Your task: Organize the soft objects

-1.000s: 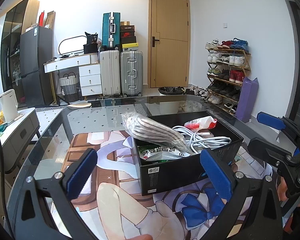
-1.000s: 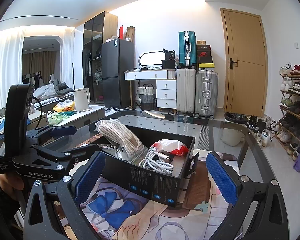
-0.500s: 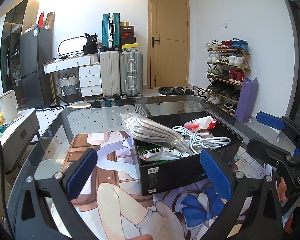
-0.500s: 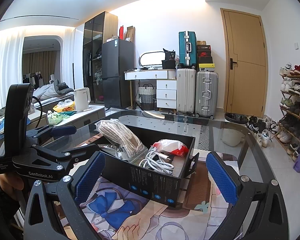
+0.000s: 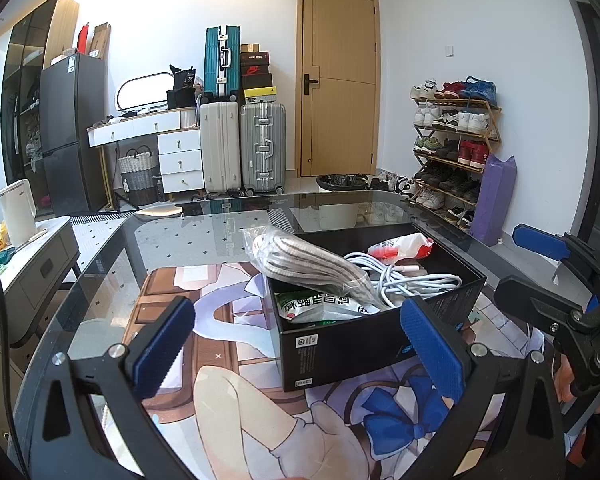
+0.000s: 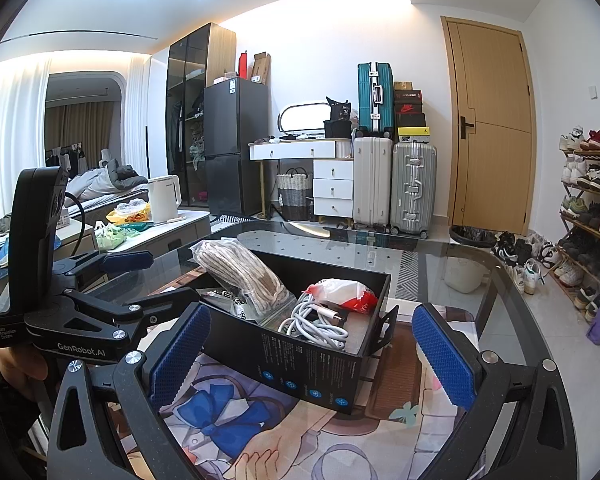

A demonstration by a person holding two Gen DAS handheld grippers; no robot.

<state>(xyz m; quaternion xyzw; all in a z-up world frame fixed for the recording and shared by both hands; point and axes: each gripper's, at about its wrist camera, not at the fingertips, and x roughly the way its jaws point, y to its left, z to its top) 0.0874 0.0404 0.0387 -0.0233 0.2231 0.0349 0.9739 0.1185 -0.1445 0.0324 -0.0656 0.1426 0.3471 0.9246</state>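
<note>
A black open box (image 5: 352,344) stands on the printed mat, also in the right wrist view (image 6: 300,372). In it lie a bagged striped cloth bundle (image 5: 312,264) (image 6: 240,272), a coiled white cable (image 5: 412,280) (image 6: 316,320), a red-and-white packet (image 5: 400,244) (image 6: 340,292) and a green-and-white packet (image 5: 320,304). My left gripper (image 5: 300,348) is open and empty, just in front of the box. My right gripper (image 6: 308,352) is open and empty, at the box's near side. Each gripper shows in the other's view.
The glass table (image 5: 204,232) carries a printed anime mat (image 5: 236,400). Behind stand suitcases (image 5: 260,148), a white dresser (image 5: 172,148), a door, a shoe rack (image 5: 456,144) and a side cabinet with a kettle (image 5: 16,208).
</note>
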